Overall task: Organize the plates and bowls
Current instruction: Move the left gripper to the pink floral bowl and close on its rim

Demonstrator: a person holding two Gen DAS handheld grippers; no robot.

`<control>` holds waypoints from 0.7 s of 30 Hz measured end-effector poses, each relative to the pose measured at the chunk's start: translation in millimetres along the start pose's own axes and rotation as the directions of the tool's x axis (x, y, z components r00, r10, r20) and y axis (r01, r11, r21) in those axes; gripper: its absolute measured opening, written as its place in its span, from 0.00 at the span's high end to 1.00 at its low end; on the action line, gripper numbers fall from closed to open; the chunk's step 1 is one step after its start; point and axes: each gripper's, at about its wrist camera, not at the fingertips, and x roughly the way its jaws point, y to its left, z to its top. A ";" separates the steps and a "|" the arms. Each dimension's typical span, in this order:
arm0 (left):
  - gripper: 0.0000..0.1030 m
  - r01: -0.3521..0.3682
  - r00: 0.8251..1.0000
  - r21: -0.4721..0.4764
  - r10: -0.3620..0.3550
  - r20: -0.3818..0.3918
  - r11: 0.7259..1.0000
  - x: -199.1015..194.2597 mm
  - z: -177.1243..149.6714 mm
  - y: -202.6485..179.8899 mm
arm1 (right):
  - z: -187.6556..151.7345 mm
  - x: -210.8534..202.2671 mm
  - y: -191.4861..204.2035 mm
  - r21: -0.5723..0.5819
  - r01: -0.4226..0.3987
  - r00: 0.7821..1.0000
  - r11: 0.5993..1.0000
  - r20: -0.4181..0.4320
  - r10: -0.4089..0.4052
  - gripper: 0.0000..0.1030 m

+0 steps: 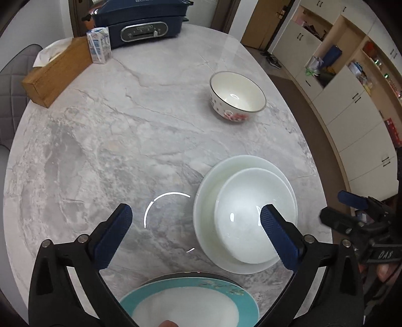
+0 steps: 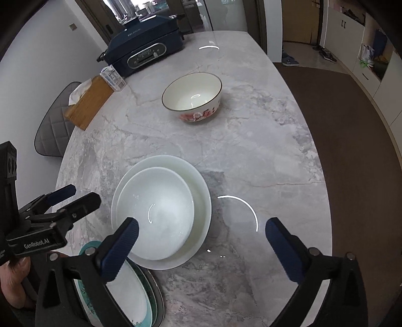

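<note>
A white bowl (image 1: 251, 216) (image 2: 160, 213) sits inside a wider white bowl (image 1: 213, 191) (image 2: 198, 201) on the marble table. A flowered bowl with a dark rim (image 1: 237, 96) (image 2: 193, 98) stands farther back, alone. A teal-rimmed plate (image 1: 191, 301) (image 2: 125, 296) lies on another plate at the near edge. My left gripper (image 1: 196, 221) hangs open above the table, its right finger over the white bowl, nothing between the fingers. My right gripper (image 2: 201, 234) is open too, above the stack's right side. Each gripper shows in the other's view: the right gripper (image 1: 351, 208), the left gripper (image 2: 72, 198).
At the back left lie a wooden tissue box (image 1: 57, 73) (image 2: 88, 103), a small milk carton (image 1: 99, 45) and a dark blue cooking appliance (image 1: 140, 22) (image 2: 145, 47). A grey chair (image 2: 55, 125) stands at the left, cabinets (image 1: 351, 100) at the right.
</note>
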 end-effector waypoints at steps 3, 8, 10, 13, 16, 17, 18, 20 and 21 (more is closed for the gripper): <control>0.00 -0.017 0.999 -0.017 0.018 0.027 1.000 -5.7 10.9 11.6 | 9.3 -7.5 -6.1 0.017 0.003 1.000 1.000 0.029 -0.004 0.00; 0.00 -0.045 0.997 -0.022 0.046 0.066 0.999 -5.6 42.1 24.3 | 32.3 -8.7 -11.9 0.007 0.017 0.998 1.000 0.062 -0.018 0.00; 0.00 -0.055 0.995 -0.008 0.055 0.079 0.998 -0.1 59.5 25.2 | 43.9 -5.1 -14.3 0.000 0.021 0.998 1.000 0.064 -0.021 0.00; 0.00 -0.053 0.995 0.019 0.052 0.080 0.998 14.3 89.0 22.5 | 65.4 4.4 -16.8 -0.018 0.013 0.997 1.000 0.072 -0.011 0.00; 0.00 -0.041 0.997 0.033 0.039 0.067 0.999 33.0 119.3 16.3 | 90.1 18.1 -22.2 -0.030 -0.008 0.996 1.000 0.085 0.010 0.00; 0.00 -0.028 0.997 0.035 0.025 0.068 0.999 38.4 128.7 13.3 | 98.0 23.5 -24.3 -0.031 -0.010 0.996 0.999 0.085 0.013 0.00; 0.00 -0.021 0.998 0.040 0.018 0.067 0.999 44.6 138.5 9.3 | 104.9 28.4 -26.0 -0.029 -0.002 0.997 1.000 0.080 0.004 0.00; 0.00 -0.025 0.999 0.061 0.023 0.043 0.998 60.3 155.6 0.5 | 119.6 39.7 -27.5 -0.038 -0.003 0.998 0.999 0.059 0.005 0.00; 0.00 -0.029 0.999 0.068 0.027 0.018 0.997 72.6 164.2 -3.4 | 128.0 46.5 -29.0 -0.032 -0.002 0.999 0.999 0.048 0.004 0.00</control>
